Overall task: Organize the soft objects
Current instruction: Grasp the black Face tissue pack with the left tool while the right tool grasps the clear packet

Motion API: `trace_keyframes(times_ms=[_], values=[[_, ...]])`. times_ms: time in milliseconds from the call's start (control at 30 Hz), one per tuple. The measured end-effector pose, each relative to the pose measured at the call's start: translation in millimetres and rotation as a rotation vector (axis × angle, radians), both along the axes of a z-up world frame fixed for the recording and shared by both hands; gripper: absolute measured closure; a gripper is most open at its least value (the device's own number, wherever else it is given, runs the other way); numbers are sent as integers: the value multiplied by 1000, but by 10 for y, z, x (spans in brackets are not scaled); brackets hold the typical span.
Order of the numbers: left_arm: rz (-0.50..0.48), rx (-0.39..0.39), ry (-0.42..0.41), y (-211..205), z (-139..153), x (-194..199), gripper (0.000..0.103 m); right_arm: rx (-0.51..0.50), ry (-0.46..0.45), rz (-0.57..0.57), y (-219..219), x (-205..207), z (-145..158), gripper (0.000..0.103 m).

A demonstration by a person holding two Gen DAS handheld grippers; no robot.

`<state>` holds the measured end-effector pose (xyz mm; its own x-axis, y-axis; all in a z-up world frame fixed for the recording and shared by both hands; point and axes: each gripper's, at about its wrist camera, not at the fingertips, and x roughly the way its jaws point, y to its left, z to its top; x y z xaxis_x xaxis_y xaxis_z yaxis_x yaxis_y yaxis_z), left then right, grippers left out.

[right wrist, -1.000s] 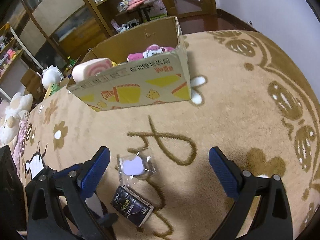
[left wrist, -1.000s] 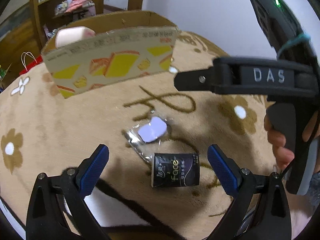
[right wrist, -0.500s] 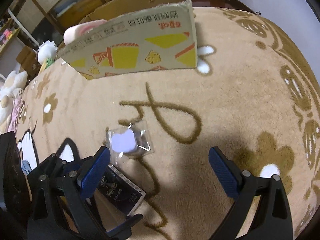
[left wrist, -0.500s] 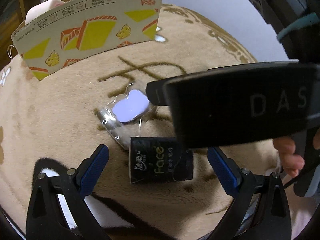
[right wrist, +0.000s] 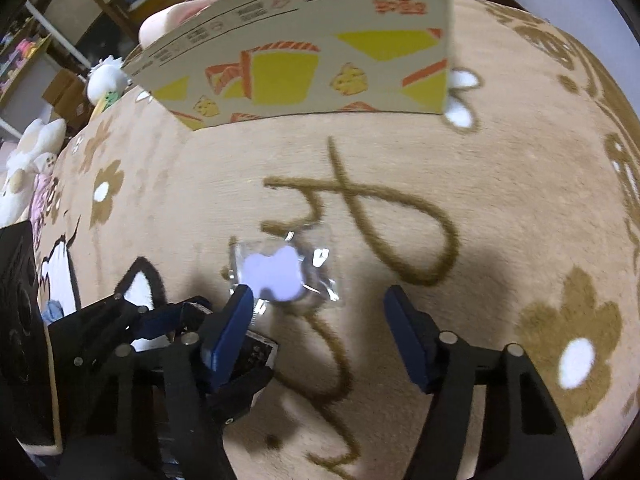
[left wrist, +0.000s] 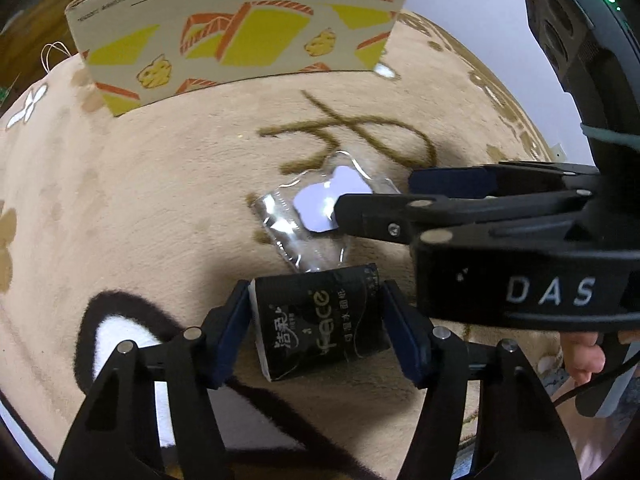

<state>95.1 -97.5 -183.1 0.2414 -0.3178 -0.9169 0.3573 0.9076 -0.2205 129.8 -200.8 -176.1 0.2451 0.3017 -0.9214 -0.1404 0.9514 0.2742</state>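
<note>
A black tissue pack (left wrist: pixel 320 320) marked "face" lies on the beige carpet. My left gripper (left wrist: pixel 316 328) is shut on it, pads against its two short sides. A clear bag with a lilac cloud-shaped soft piece (left wrist: pixel 332 204) lies just beyond the pack. It also shows in the right wrist view (right wrist: pixel 280 272). My right gripper (right wrist: pixel 320 332) is open just short of the bag; its left fingertip (right wrist: pixel 236 320) is at the bag's near-left corner. In the left wrist view the right gripper's fingers (left wrist: pixel 384 220) reach in from the right over the bag.
An open cardboard box (left wrist: pixel 240 36) printed with yellow cheese and cake stands at the back, with a pink soft roll (right wrist: pixel 172 20) inside. Plush toys (right wrist: pixel 32 160) lie off the carpet's left edge. Shelves stand behind.
My left gripper has come down and closed on the black tissue pack. My right gripper has come down and forward to the clear bag, its jaws narrower than before.
</note>
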Motion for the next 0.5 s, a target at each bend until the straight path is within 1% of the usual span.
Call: trace_keyframes(times_ms=[67, 167, 200, 233, 333, 367, 400, 433, 500], values=[[10, 8, -7, 10, -22, 26, 40, 8, -7, 21, 69, 16, -10, 38], [29, 10, -7, 34, -22, 54, 40, 8, -3, 24, 128, 49, -59, 41], [34, 9, -7, 69, -18, 36, 40, 2, -3, 23, 141, 64, -79, 48], [39, 11, -8, 76, -19, 42, 40, -7, -1, 24, 143, 72, -96, 50], [41, 22, -19, 93, 7, 22, 40, 7, 7, 14, 161, 103, -123, 58], [42, 29, -26, 125, 25, 9, 40, 15, 2, 8, 154, 104, -112, 63], [44, 39, -38, 155, 56, -30, 40, 25, -1, 2, 136, 102, -105, 69], [48, 48, -52, 154, 73, -39, 40, 36, -5, -8, 115, 102, -90, 71], [62, 80, -93, 169, 131, -62, 41, 59, -17, -17, 85, 99, -50, 82]])
